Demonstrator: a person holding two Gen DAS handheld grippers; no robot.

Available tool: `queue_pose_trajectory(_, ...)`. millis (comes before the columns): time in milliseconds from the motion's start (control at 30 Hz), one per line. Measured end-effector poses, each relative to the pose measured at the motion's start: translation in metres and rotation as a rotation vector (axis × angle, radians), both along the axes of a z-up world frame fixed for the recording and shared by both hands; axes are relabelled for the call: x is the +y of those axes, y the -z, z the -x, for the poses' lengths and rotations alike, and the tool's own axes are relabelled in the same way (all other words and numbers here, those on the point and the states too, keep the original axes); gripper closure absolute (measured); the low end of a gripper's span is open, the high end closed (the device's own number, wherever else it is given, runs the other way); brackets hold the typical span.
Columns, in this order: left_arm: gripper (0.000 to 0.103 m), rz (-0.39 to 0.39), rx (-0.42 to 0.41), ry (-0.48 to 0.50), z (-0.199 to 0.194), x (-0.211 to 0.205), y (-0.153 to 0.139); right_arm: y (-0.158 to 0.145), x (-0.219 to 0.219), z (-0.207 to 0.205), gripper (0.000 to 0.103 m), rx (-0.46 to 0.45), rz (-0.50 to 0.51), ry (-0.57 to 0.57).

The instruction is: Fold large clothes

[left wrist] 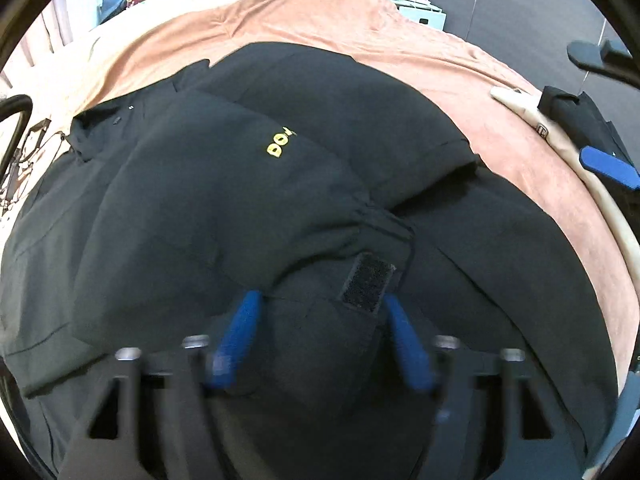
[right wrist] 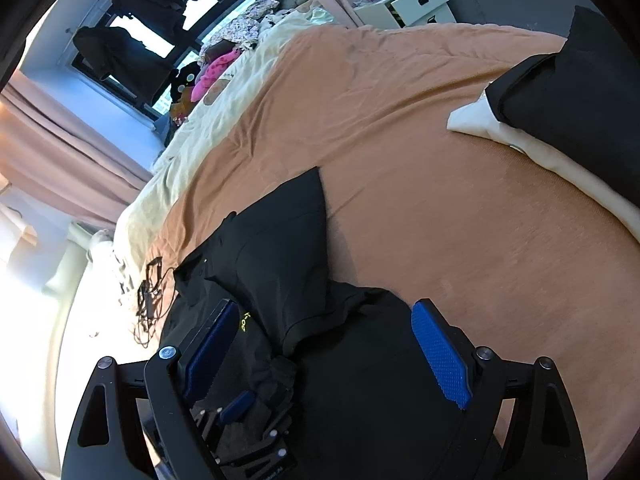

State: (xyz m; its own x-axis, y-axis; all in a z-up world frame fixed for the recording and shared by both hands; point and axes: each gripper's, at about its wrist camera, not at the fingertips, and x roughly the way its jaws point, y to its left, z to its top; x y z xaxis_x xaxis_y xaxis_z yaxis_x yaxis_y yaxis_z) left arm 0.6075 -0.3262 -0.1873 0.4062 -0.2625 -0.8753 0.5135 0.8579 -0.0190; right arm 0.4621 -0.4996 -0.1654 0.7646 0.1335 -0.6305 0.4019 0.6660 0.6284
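With sleeve cuff (left wrist: 372,284) between left gripper (left wrist: 320,332) pads but grip unconfirmed, clamp fully before lifting; can't tell if clenched. Right gripper (right wrist: 324,352) released, over black jacket (left wrist: 224,184) at near edge of bed w/ orange cover (right wrist: 420,160). Folded clothes (right wrist: 560,112) at right edge; curtains (right wrist: 52,152), window beyond.

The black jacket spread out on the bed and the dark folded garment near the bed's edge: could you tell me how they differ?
The black jacket lies opened out with a sleeve drawn across it; the dark folded garment is a compact stack. The jacket bears yellow lettering; the folded one shows none. The jacket rests directly on the orange cover; the folded one sits on a cream cloth. Both are dark and lie on the same bed.
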Motion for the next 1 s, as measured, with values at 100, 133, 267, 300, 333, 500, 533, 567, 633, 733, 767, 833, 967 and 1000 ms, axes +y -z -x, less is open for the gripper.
queue_pose_trajectory(100, 0.074, 0.027, -0.027, -0.010, -0.003, 0.011, -0.021, 0.002, 0.000, -0.001, 0.013, -0.007, -0.023, -0.005)
queue_pose_trajectory(133, 0.075, 0.034, -0.038, -0.014, -0.003, 0.015, -0.028, 0.004, 0.000, -0.002, 0.013, -0.007, -0.029, -0.007)
queue_pose_trajectory(267, 0.078, 0.085, -0.079, -0.055, -0.008, 0.045, -0.068, 0.009, 0.002, -0.007, 0.014, -0.011, -0.058, -0.022)
queue_pose_trajectory(300, 0.078, 0.093, -0.091, -0.070, -0.011, 0.056, -0.077, 0.009, 0.002, -0.008, 0.015, -0.011, -0.062, -0.023)
queue_pose_trajectory(333, 0.078, 0.095, -0.102, -0.083, -0.013, 0.062, -0.084, 0.010, 0.002, -0.008, 0.015, -0.011, -0.065, -0.025)
queue_pose_trajectory(500, 0.080, 0.101, -0.156, -0.173, -0.028, 0.111, -0.117, 0.014, 0.005, -0.013, 0.015, -0.011, -0.084, -0.034)
queue_pose_trajectory(533, 0.081, 0.104, -0.163, -0.199, -0.030, 0.123, -0.122, 0.014, 0.006, -0.014, 0.015, -0.012, -0.088, -0.038)
queue_pose_trajectory(567, 0.081, 0.105, -0.167, -0.220, -0.032, 0.133, -0.124, 0.014, 0.007, -0.015, 0.015, -0.012, -0.089, -0.042)
queue_pose_trajectory(633, 0.082, 0.107, -0.175, -0.262, -0.035, 0.153, -0.129, 0.013, 0.010, -0.018, 0.015, -0.014, -0.088, -0.051)
queue_pose_trajectory(733, 0.082, 0.093, -0.186, -0.326, -0.039, 0.181, -0.128, 0.014, 0.015, -0.022, 0.015, -0.013, -0.085, -0.067)
queue_pose_trajectory(767, 0.082, 0.093, -0.186, -0.346, -0.039, 0.188, -0.126, 0.014, 0.017, -0.024, 0.015, -0.012, -0.085, -0.070)
queue_pose_trajectory(833, 0.082, 0.088, -0.183, -0.385, -0.039, 0.204, -0.122, 0.016, 0.017, -0.025, 0.015, -0.010, -0.087, -0.073)
queue_pose_trajectory(967, 0.084, 0.054, -0.182, -0.452, -0.039, 0.230, -0.111, 0.016, 0.018, -0.026, 0.015, -0.006, -0.083, -0.070)
queue_pose_trajectory(1000, 0.084, 0.045, -0.181, -0.470, -0.038, 0.236, -0.107, 0.017, 0.018, -0.027, 0.015, -0.004, -0.081, -0.068)
